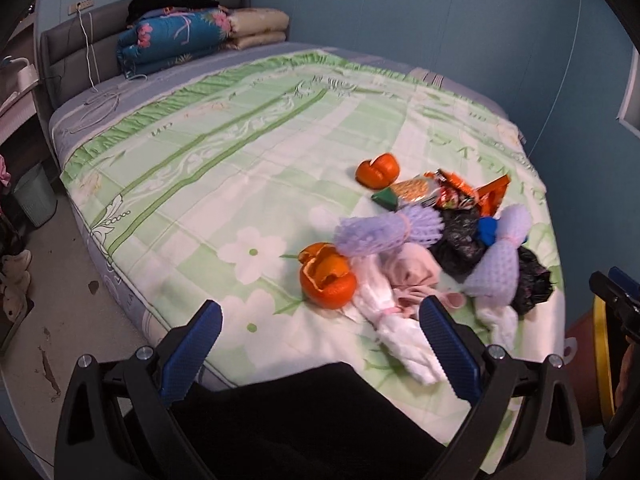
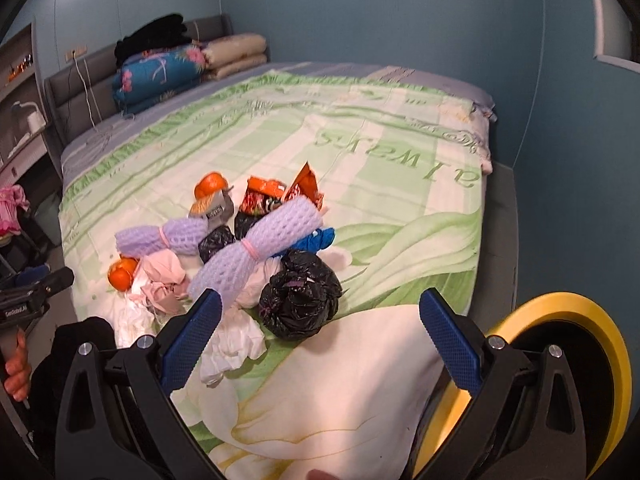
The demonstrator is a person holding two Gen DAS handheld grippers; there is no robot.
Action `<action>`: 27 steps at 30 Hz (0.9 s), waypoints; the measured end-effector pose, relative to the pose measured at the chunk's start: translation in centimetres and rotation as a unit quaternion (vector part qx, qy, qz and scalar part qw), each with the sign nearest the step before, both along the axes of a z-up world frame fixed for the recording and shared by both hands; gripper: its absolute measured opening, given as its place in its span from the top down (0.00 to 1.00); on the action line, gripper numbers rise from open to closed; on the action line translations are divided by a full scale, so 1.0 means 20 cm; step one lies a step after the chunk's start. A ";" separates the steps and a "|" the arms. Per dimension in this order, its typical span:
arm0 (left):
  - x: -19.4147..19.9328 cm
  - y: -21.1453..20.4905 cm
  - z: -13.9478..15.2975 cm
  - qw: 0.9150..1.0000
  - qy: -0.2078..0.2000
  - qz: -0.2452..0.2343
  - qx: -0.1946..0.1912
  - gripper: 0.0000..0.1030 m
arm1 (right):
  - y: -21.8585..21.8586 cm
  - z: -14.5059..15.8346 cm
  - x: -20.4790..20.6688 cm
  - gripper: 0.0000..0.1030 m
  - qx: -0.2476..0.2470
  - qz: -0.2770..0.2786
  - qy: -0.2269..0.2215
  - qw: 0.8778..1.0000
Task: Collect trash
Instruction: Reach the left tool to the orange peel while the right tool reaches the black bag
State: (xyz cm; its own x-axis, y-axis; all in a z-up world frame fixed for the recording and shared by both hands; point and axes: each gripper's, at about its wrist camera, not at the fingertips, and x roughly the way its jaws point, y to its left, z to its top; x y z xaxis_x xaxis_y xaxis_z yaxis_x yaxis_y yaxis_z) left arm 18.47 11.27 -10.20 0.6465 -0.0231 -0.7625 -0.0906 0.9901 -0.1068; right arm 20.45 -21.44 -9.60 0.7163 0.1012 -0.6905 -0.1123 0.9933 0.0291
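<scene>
A heap of trash lies on the bed near its foot. It holds an orange peel (image 1: 328,276) (image 2: 122,274), a second orange peel (image 1: 378,170) (image 2: 210,184), purple foam nets (image 1: 376,232) (image 2: 256,248), black plastic bags (image 2: 300,300) (image 1: 460,240), orange snack wrappers (image 1: 460,192) (image 2: 280,192), pink and white tissue (image 1: 400,280) (image 2: 164,280) and a blue scrap (image 2: 316,240). My left gripper (image 1: 322,338) is open and empty, just short of the near peel and tissue. My right gripper (image 2: 320,332) is open and empty, just short of the black bag.
The bed (image 1: 224,168) has a green floral sheet. Folded quilts (image 1: 180,36) are stacked at the headboard. A yellow-rimmed bin (image 2: 580,344) stands at the bed's right corner. A small grey bin (image 1: 34,196) stands on the floor to the left.
</scene>
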 end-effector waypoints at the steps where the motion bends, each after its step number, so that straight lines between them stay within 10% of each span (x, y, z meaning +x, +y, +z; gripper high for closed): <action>1: 0.03 0.01 -0.02 1.000 0.007 -0.004 0.000 0.07 | 0.02 -0.02 0.04 0.08 -0.011 0.003 0.008 1.000; 27: 0.47 0.08 -0.36 0.991 0.089 -0.046 -0.088 0.18 | 0.02 -0.40 0.56 0.30 0.054 -0.024 0.204 0.977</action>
